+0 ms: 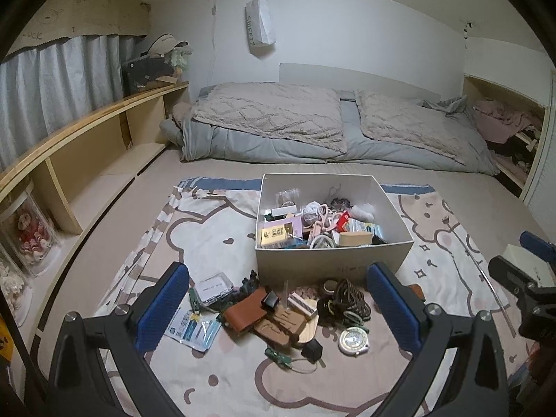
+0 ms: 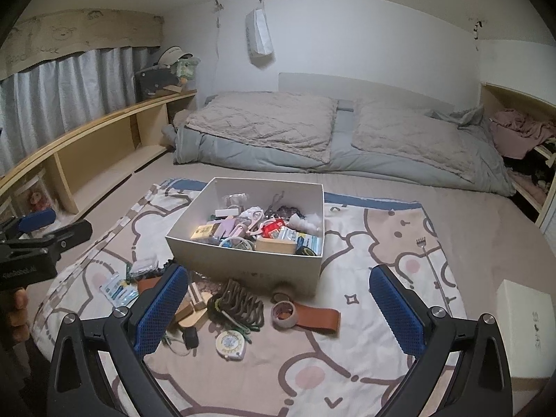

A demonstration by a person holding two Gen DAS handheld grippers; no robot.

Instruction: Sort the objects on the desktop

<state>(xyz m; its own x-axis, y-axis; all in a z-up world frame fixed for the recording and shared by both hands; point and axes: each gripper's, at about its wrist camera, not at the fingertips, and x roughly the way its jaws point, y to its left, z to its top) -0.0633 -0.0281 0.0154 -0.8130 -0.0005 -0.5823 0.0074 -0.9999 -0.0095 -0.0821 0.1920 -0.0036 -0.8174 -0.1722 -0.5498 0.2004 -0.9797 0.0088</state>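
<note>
A white open box (image 1: pixel 333 257) (image 2: pixel 243 260) full of small items stands on a cartoon-print cloth (image 1: pixel 215 229) (image 2: pixel 375 319). In front of it lies a loose pile: a brown leather wallet (image 1: pixel 245 312), a coiled dark cord (image 1: pixel 347 300) (image 2: pixel 239 304), a round tape measure (image 1: pixel 353 337) (image 2: pixel 231 343), a tape roll (image 2: pixel 283 312), a brown strap (image 2: pixel 321 318), a clear case (image 1: pixel 212 288). My left gripper (image 1: pixel 278 305) is open and empty above the pile. My right gripper (image 2: pixel 278 309) is open and empty, to the right of it.
A white box lid (image 2: pixel 524 330) (image 1: pixel 528 264) lies at the right. A thin back-scratcher rod (image 2: pixel 431 267) lies on the cloth. Folded bedding (image 1: pixel 330 128) fills the back. A wooden shelf (image 1: pixel 87 146) runs along the left.
</note>
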